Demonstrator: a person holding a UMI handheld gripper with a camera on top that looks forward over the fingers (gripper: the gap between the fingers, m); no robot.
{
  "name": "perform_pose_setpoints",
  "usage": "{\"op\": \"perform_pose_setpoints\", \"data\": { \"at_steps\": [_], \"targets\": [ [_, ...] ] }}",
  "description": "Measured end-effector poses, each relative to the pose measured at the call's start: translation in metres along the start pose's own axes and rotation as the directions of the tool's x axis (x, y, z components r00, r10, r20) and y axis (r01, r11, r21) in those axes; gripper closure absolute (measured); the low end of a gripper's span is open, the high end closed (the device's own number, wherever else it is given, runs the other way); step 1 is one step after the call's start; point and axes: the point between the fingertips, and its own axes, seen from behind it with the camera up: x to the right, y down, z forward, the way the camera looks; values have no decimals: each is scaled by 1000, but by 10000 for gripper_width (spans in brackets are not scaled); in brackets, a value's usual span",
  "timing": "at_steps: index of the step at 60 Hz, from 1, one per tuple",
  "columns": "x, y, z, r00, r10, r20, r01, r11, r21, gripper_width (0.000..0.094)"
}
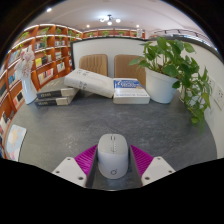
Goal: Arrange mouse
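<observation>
A white mouse (113,156) with a scroll wheel and a round logo sits lengthwise between my fingers, its front reaching just past the fingertips. My gripper (113,152) is shut on it: the pink pads (87,157) meet its sides at its widest part. Lower down, slivers of grey table (60,130) show beside the mouse. I cannot tell whether the mouse rests on the table or is held just above it.
Beyond the fingers lie white boxes (90,82) and a flat box (131,92) at the table's far side. A potted plant (170,62) in a white pot stands to the right. Bookshelves (35,55) line the left wall.
</observation>
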Motion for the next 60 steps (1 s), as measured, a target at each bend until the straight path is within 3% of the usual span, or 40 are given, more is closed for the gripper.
{"op": "perform_pose_setpoints", "data": {
  "at_steps": [2,11,19,27,34,44,53,60],
  "targets": [
    [0,-1,1,1000,1,-8,-1,1000,4,418],
    [0,-2,2,999,3,-35,-3,1000,10,486],
    [0,0,2,998,16,-64,-18,999,-33,588],
    [-1,-13,-8,988,-8,-155,-2,998,-62,614],
    [-28,-84,-54,973,13,-231,0,998,56,614],
    [-117,-194,-141,963,74,-260,-5,967,256,615],
    [-227,-246,-184,981,71,-183,-2,937,349,616],
    [-319,-240,-183,993,25,-114,17,936,353,617]
  ]
}}
